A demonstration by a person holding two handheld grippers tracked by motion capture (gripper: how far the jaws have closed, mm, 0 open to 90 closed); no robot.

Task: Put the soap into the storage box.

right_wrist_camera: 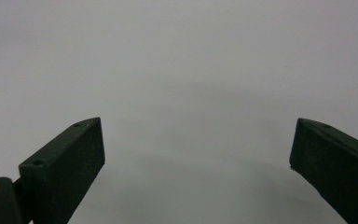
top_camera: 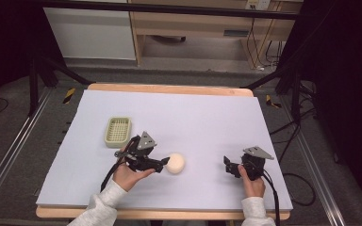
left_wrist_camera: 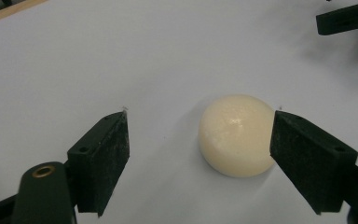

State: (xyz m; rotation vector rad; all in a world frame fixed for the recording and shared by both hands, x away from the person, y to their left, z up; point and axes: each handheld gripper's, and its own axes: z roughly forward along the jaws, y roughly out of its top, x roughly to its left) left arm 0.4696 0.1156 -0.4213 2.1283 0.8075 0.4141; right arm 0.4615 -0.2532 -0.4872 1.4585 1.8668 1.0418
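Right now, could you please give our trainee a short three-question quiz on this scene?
1. True or false: the left gripper is shut on the soap.
2. What lies between the left gripper's jaws: A) the soap, B) the tray, C) a cable?
3. Fill in: the right gripper stands ____, with nothing between its jaws.

Key: 1. False, its jaws stand open, with the soap close to one of them. 2. A. 3. open.

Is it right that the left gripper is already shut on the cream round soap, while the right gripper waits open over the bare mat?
Not quite. The left gripper is open: in the left gripper view one jaw is near the cream round soap, the other stands well apart. The right gripper does wait open over the bare mat.
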